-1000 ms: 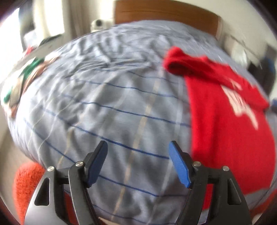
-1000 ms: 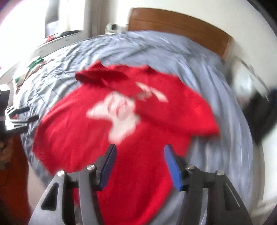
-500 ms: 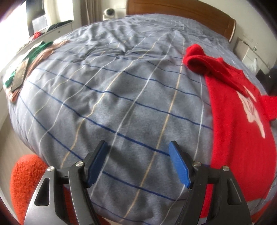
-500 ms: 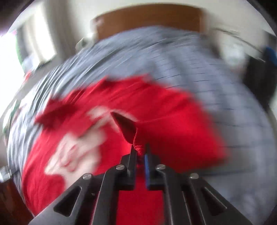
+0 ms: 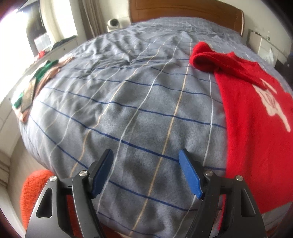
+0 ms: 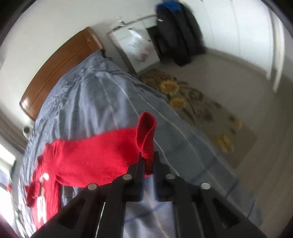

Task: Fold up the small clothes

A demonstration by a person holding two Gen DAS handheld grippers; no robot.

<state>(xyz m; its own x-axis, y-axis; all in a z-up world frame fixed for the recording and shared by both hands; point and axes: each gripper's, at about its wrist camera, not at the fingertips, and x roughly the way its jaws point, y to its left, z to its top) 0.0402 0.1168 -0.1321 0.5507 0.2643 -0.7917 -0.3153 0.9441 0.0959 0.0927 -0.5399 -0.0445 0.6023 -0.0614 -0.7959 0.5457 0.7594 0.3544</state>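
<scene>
Left claw (image 5: 145,172): released, jaws wide, nothing between them, hovering over bare striped blanket (image 5: 128,102) left of the red sweater (image 5: 256,128). Sweater lies flat on the bed toward the blanket's right side, one sleeve bunched toward the headboard (image 5: 183,9). Right claw (image 6: 148,161): clenched on the sweater's right cuff (image 6: 145,135), which stands up in a loop above the jaws. Judgement: carry the cuff leftward across the sweater's chest, keep tension low, lay the sleeve straight before releasing.
</scene>
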